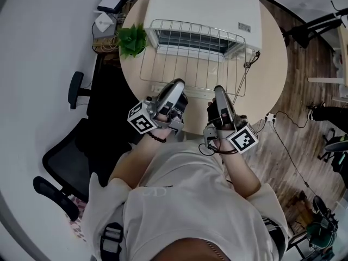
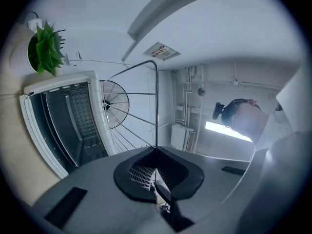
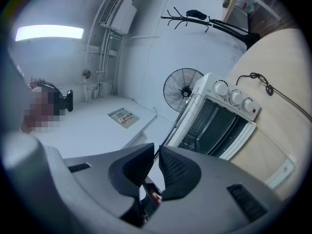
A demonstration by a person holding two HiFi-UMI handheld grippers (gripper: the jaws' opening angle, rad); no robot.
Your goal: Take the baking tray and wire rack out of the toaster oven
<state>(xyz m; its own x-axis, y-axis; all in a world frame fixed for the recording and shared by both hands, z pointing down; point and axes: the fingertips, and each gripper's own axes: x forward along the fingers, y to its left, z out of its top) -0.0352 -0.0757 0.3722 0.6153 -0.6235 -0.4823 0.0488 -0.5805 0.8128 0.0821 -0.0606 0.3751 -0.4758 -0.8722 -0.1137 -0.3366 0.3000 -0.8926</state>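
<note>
Wire rack [image 1: 190, 64] is out of the toaster oven [image 1: 201, 4] and held in the air over the round wooden table [image 1: 266, 75], one gripper at each end of its near edge. Its far edge overlaps the oven's open front in the head view. Left gripper [image 1: 175, 86]: jaws fully together, clamped on the rack's edge wire, which rises straight up from between the pads in the left gripper view [image 2: 156, 106]. Right gripper [image 1: 219, 89]: jaws nearly together, pinching a thin wire of the rack [image 3: 175, 126] that runs from the pads up toward the oven. The white oven sits at the far side of the table with its door down. Its dark cavity shows in both gripper views [image 2: 63, 121] [image 3: 219, 121], and three knobs [image 3: 234, 96] line the front panel. Baking tray: cannot tell from any view whether it is in the cavity. Small potted plant [image 1: 132, 39] stands on the table just left of the oven. A black cable [image 3: 265, 87] lies on the tabletop to the oven's right. A standing fan [image 2: 115, 111] is visible behind the oven, and a black office chair [image 1: 65, 156] is on the person's left.
</note>
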